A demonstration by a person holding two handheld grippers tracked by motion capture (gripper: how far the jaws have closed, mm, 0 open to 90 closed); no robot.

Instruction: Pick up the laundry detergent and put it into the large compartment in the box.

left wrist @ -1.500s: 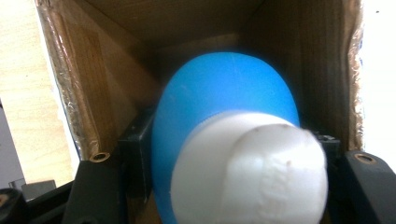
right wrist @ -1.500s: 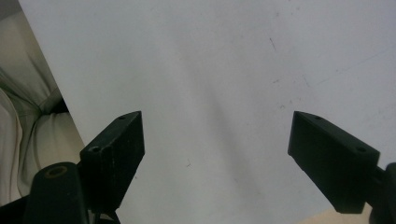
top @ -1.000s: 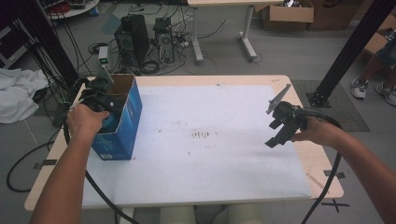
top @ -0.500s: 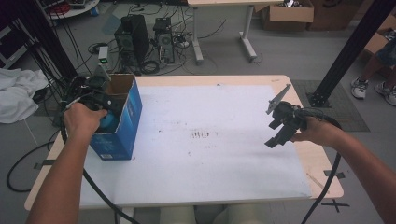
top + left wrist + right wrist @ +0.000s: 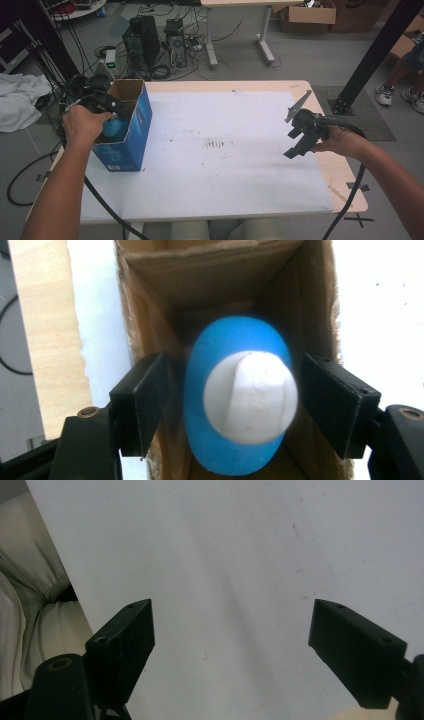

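A person is standing at a counter [image 5: 250, 200] covered by a white sheet, holding a claw in each hand. The left claw [image 5: 232, 405] is reaching down into the open top of a blue cardboard box [image 5: 134, 131], which is standing upright toward nine o'clock on the counter, near its left edge. Between the black jaws sits a blue bottle [image 5: 210, 460] with a white cap [image 5: 250, 397], blurred, inside the brown walls of the box. The jaws have just been opening, and now they are standing apart on either side of the bottle, a gap showing at each side, so nothing is being gripped. From the high view, the left hand [image 5: 85, 122] is covering the box's opening, with a glimpse of blue beneath it.

Toward three o'clock, well apart from the box, the right claw [image 5: 297, 140] is hovering above the white sheet near the right edge, its jaws spread wide with nothing between them.
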